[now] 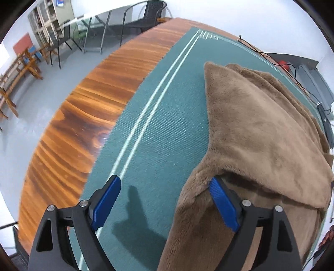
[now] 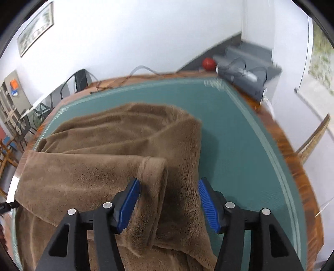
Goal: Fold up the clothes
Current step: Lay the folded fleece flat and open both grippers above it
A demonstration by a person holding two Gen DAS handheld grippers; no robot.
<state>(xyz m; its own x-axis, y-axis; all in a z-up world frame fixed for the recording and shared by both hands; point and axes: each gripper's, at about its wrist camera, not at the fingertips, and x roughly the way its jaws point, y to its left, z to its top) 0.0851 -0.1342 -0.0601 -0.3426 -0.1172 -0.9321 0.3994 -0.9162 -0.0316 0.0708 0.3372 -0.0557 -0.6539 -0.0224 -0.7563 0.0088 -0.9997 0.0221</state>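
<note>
Lying on the green mat (image 2: 240, 133), the brown cloth (image 2: 108, 150) is bunched up. Both the left gripper (image 1: 165, 200) and right gripper (image 2: 168, 200) are open, holding nothing. Its fluffy roll between the right jaws could flop open and spoil the fold.

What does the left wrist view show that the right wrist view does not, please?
Only the left wrist view shows the left gripper, open, its right pad against the garment's edge, the mat's pale double stripe and a black metal chair.

Only the right wrist view shows the right gripper, open astride a rolled fold, a red ball and a framed wall picture.

Both show the brown plush garment on the green woven mat over the wooden table.
</note>
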